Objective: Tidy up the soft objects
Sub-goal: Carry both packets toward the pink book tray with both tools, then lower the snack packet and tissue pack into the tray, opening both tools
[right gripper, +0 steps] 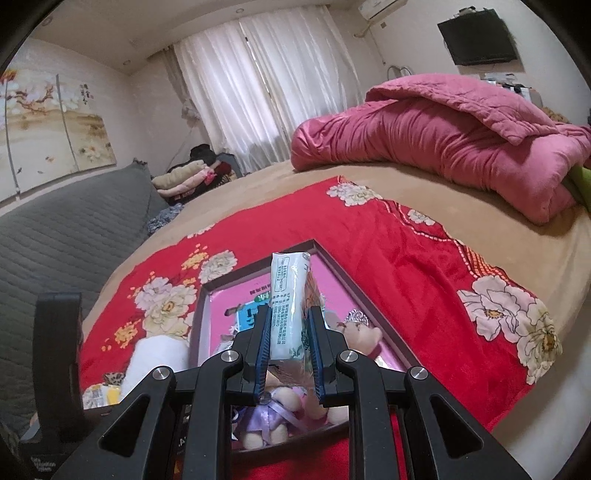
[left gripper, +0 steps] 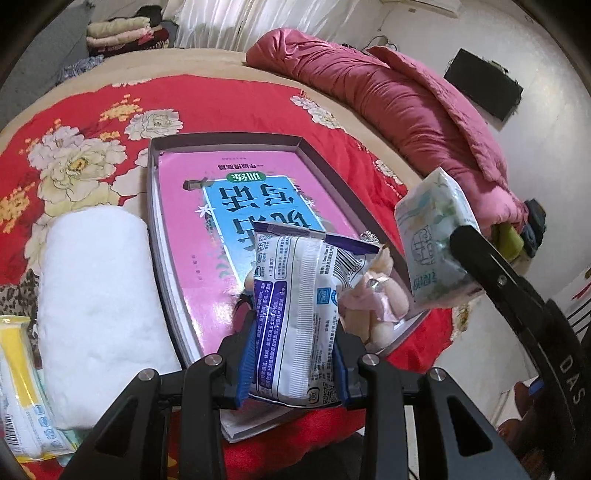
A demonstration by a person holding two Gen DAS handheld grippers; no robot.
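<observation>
My left gripper (left gripper: 291, 332) is shut on a white and blue wipes packet (left gripper: 299, 314), held upright over the near end of a shallow grey box (left gripper: 221, 142). A pink book (left gripper: 221, 206) lies flat in the box, with a small plush doll (left gripper: 373, 306) at its near right corner. My right gripper (right gripper: 290, 321) is shut on a pale green tissue pack (right gripper: 288, 306), which stands above the same box (right gripper: 354, 280). Under it lie a tiara bear (right gripper: 362, 332) and a doll in a purple dress (right gripper: 273, 413). The tissue pack (left gripper: 432, 236) also shows at the right of the left wrist view.
A rolled white towel (left gripper: 96, 306) lies left of the box on the red floral blanket (left gripper: 92, 122), and a yellow and white packet (left gripper: 22, 387) lies nearer still. A folded pink quilt (left gripper: 406, 103) fills the far right of the bed. Folded clothes (left gripper: 122, 33) are stacked beyond it.
</observation>
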